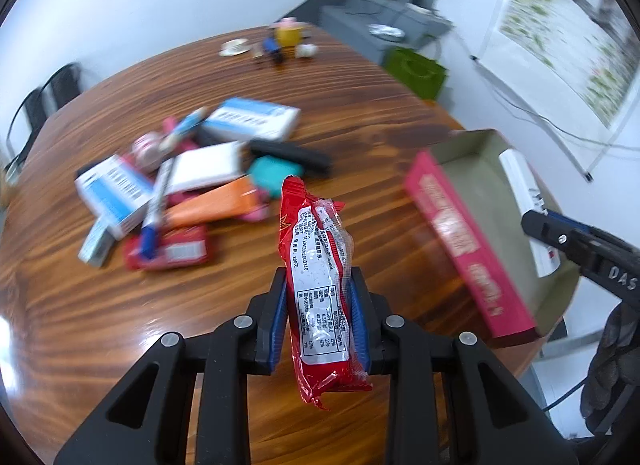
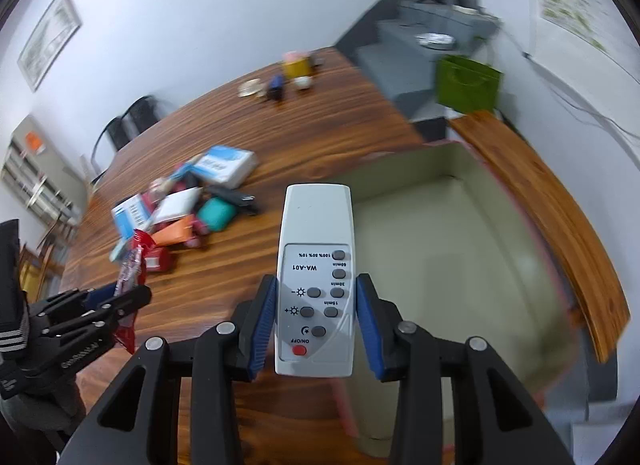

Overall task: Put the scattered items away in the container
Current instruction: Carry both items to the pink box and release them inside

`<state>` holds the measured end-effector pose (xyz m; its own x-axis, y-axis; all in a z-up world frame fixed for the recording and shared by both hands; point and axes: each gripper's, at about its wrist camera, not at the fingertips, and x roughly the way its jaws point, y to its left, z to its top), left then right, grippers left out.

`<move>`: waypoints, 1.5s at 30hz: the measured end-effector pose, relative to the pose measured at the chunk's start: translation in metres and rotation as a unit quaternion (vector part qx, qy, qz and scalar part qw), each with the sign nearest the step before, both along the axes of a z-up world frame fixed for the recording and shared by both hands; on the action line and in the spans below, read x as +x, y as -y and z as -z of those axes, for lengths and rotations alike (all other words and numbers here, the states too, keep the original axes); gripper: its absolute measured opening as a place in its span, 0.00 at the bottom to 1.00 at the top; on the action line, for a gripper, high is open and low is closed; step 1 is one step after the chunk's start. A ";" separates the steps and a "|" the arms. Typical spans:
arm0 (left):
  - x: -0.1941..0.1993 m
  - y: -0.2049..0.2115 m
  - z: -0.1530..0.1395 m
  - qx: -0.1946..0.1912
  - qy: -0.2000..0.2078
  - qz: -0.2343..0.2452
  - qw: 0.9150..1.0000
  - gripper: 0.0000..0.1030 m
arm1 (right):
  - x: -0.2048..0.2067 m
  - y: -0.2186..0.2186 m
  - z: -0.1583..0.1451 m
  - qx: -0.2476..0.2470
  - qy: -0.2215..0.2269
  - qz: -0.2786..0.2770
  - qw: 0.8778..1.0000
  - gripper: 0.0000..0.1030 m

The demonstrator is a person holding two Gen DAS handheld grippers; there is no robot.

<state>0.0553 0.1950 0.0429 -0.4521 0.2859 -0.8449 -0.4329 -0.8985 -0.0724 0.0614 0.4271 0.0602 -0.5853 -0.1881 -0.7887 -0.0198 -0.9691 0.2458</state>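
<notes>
1. Clamped tight between my left gripper's (image 1: 319,319) blue pads (image 1: 277,325) is a red snack packet (image 1: 318,285), its white label facing the camera, held up off the wooden table (image 1: 380,113).
2. My right gripper (image 2: 316,319) has a white remote (image 2: 316,265) between its own pads (image 2: 262,325). Both pads sit at the remote's edges, so I read it as gripped, buttons up and the red on/off key nearest me.
3. I see the remote hanging over the near-left corner of the open cardboard box (image 2: 460,233), above its pale inner floor.
4. From the left wrist, that box (image 1: 472,241) shows its red outer wall and sits on the table to the right of the packet, apart from it. I can see my right gripper (image 1: 532,223) reaching in over the box's far side with the remote (image 1: 520,181).
5. Further out on the left lies the loose pile: blue-and-white cartons (image 1: 252,117), an orange pack (image 1: 212,205), a teal case (image 1: 270,175), a blue marker (image 1: 154,213) and a second red packet (image 1: 176,251), all heaped touching one another.
6. Way back on the table I make out a yellow cup (image 1: 289,35) among small blurred bits.
7. Beyond the table edge stands a green bag (image 1: 416,73).
</notes>
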 end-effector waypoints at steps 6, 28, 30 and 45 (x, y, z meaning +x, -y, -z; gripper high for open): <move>0.005 -0.060 -0.013 0.010 -0.013 0.060 0.998 0.30 | 0.011 -0.039 0.007 0.005 0.008 0.044 0.999 0.42; 0.011 -0.172 -0.009 0.012 -0.008 0.171 0.985 0.30 | 0.023 -0.082 0.023 0.010 0.032 0.093 0.995 0.42; 0.011 -0.176 -0.006 0.010 -0.004 0.174 0.985 0.30 | 0.024 -0.083 0.024 0.010 0.035 0.095 0.995 0.42; 0.006 -0.177 -0.004 0.010 0.003 0.167 0.986 0.32 | 0.024 -0.086 0.024 0.014 0.042 0.102 0.994 0.43</move>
